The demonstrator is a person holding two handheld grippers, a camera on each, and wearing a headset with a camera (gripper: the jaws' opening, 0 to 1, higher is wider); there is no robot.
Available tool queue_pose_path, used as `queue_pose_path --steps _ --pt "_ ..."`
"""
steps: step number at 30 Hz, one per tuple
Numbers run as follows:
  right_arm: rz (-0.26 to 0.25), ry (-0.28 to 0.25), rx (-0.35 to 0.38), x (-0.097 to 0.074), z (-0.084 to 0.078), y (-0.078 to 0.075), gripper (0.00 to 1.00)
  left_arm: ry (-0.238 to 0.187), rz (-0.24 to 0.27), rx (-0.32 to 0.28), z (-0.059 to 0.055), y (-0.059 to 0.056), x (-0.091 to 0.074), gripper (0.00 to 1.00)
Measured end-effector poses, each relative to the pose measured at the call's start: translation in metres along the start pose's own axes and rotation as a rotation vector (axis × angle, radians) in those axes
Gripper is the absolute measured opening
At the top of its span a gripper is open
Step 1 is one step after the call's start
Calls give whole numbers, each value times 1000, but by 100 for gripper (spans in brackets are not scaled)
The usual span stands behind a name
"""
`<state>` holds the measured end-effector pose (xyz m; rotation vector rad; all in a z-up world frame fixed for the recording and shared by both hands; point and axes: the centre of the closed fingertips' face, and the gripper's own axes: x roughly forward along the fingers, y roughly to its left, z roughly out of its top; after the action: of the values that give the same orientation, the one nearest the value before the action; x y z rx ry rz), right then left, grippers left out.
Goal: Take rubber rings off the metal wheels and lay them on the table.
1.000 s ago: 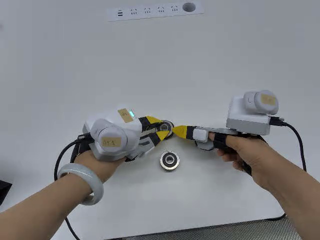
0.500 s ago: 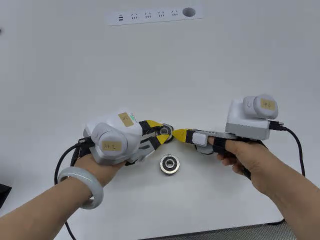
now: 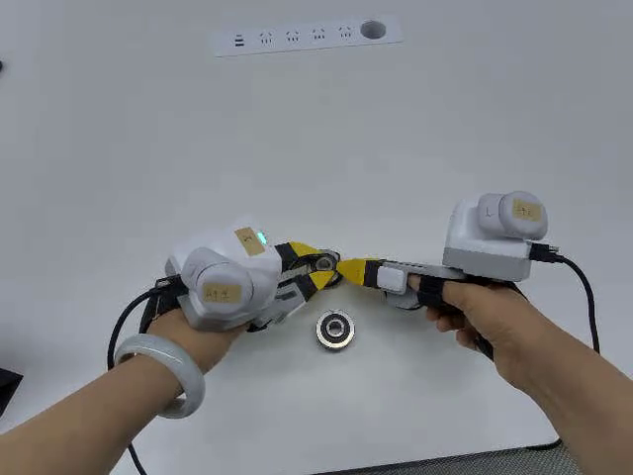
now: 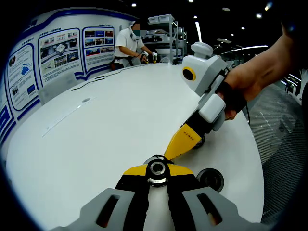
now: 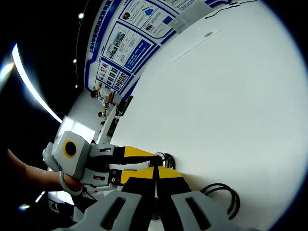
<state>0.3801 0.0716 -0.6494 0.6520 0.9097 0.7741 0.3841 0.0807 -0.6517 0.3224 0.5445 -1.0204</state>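
Stripping looks to be the step in hand. The left claw is clamped on a small metal wheel and holds it up off the desk. The right claw comes in from the right with its jaws pressed together, its yellow tip touching the wheel's rim. Whether any of the dark ring is pinched between them I cannot tell. The next move probably calls for a firm bite on the rubber alone. Then comes a pull to the right, away from the left claw, which must grip hard enough that the wheel doesn't twist out.

A second wheel lies flat on the desk just nearer than the two claws, its dark ring on.

The desk is bare to the far side as far as the power strip, and bare to the right too, so there is plenty of room to lay a ring down. The near edge is not far behind the hands, and a dropped wheel could roll that way.
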Motion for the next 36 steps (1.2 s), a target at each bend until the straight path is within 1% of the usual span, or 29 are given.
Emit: queue_pose_path --steps 17,22,23,24,25,27,32,36 --pt "29 -4 -4 0 1 9 2 -1 -1 1 0 0 0 14" --pt "47 1 -12 0 -1 14 2 -1 -2 2 0 0 0 14" --pt "95 -14 3 -1 1 24 2 -1 -1 2 0 0 0 14" --pt "95 -23 19 -1 3 26 2 -1 -1 2 0 0 0 14" --pt "59 -14 -32 -2 2 20 2 -1 -1 2 0 -1 0 14" --pt "66 -18 4 -2 1 20 2 0 -1 2 0 -1 0 14" --pt "50 -23 9 -1 3 16 2 -2 -7 1 1 -1 0 14" --pt "34 -26 9 0 3 13 2 -1 -9 10 1 -1 0 14"
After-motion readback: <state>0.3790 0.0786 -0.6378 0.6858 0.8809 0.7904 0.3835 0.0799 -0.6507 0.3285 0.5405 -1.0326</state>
